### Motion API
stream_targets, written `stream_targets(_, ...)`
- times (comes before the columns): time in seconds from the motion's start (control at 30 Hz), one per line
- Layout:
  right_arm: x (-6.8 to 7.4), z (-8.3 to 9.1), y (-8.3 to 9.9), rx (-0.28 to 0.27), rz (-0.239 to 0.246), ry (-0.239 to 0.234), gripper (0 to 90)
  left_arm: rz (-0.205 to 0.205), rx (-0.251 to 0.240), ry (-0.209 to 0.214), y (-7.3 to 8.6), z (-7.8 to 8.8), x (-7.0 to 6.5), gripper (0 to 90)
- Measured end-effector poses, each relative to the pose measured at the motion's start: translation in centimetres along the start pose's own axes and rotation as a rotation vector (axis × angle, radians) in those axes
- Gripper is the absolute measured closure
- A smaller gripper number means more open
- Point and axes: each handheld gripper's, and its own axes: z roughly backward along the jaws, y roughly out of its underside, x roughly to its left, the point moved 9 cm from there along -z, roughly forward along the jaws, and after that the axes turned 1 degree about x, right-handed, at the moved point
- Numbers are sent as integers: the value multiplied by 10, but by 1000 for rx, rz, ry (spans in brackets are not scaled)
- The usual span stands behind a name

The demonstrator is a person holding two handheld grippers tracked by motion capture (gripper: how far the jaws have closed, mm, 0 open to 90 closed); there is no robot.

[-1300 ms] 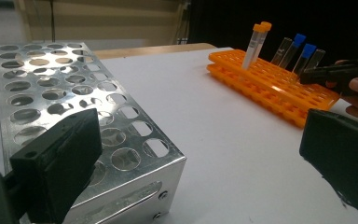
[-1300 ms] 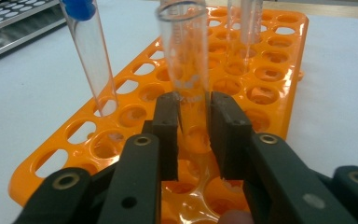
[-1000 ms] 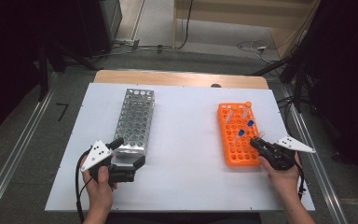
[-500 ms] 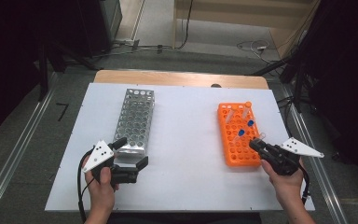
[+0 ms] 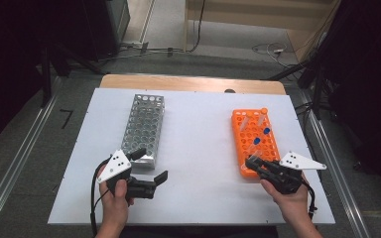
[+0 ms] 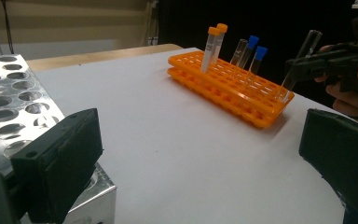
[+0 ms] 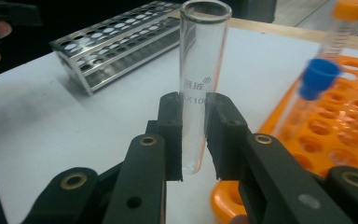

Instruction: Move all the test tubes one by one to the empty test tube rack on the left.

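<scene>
My right gripper (image 7: 196, 135) is shut on a clear, uncapped glass tube (image 7: 198, 88), held about upright. In the high view this gripper (image 5: 252, 161) hovers at the near left corner of the orange rack (image 5: 243, 130). The left gripper view shows the tube (image 6: 303, 58) tilted, its lower end just over that rack's (image 6: 223, 91) end. Orange-capped tubes (image 6: 215, 41) and blue-capped tubes (image 6: 256, 53) stand in the rack. My left gripper (image 5: 149, 166) is open and holds nothing, beside the near end of the metal rack (image 5: 144, 126).
The metal rack (image 6: 9, 98) has several empty holes and lies left of centre on the white table (image 5: 198, 148). A wide bare stretch of table separates the two racks. A wooden strip (image 5: 188, 83) runs along the far edge.
My right gripper has carried the glass tube leftward and a little nearer, off the orange rack's near end to its near left corner. The left gripper has stayed put.
</scene>
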Motion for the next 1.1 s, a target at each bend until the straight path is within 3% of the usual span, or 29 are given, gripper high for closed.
stream_targets(0.37, 37, -23, 4, 47, 24, -101, 740, -5, 35, 36, -8, -21, -26, 24)
stream_targets(0.6, 55, -36, 7, 76, 46, -142, 740, -15, 74, 36, -8, -38, -42, 158)
stream_targets(1.1, 89, -55, 15, 133, 119, -207, 741, -40, 146, 186, -2, -62, -79, 498)
